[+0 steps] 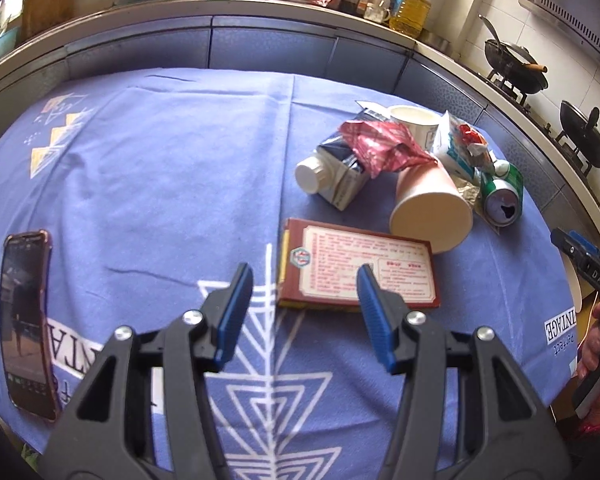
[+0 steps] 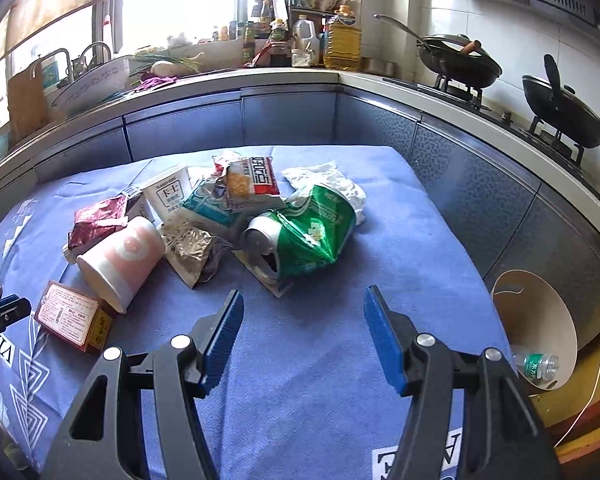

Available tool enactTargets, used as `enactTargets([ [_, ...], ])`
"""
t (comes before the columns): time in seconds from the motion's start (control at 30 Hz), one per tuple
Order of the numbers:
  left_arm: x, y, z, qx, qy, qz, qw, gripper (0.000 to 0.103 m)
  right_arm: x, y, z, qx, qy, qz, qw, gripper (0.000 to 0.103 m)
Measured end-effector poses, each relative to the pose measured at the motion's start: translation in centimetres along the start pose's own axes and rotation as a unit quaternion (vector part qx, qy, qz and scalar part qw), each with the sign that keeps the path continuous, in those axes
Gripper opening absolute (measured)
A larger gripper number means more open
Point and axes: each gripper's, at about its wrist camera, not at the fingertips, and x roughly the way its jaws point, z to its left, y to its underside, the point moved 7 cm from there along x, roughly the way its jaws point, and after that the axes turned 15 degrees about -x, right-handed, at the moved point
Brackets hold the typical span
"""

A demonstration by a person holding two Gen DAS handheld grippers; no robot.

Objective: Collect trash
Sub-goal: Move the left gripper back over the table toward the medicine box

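Left gripper and right gripper, jaws apart, empty — only the left view catches the phone; only the right, the white bin.

My left gripper & right gripper angled down, both empty. Jaws apart on each.
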Motion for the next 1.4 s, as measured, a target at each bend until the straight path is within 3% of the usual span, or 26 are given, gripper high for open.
enactTargets([
  [0.2, 0.4, 0.1, 1.4, -0.006, -0.008, 0.002, 0.9999, 0.052, 0.5, -0.4, 2.0, -0.015, -0.017, 0.007, 1.0, 0.063],
  [0.43, 1.3, 0.1, 2.9, -0.007, -0.055, 0.003, 0.9984, 0.052, 1.2, 0.4, 5.2, 0.022, -0.13, 0.025, 0.991, 0.063],
  [0.8, 1.4, -0.5, 4.7, -0.013, -0.09, -0.003, 0.9959, 0.054, 1.2, 0.1, 8.6, 0.045, -0.223, 0.042, 0.973, 0.063],
  [1.4, 1.0, -0.9, 5.3, -0.003, -0.112, -0.015, 0.9936, 0.054, 0.7, -0.3, 10.5, 0.029, -0.244, 0.045, 0.968, 0.062],
])
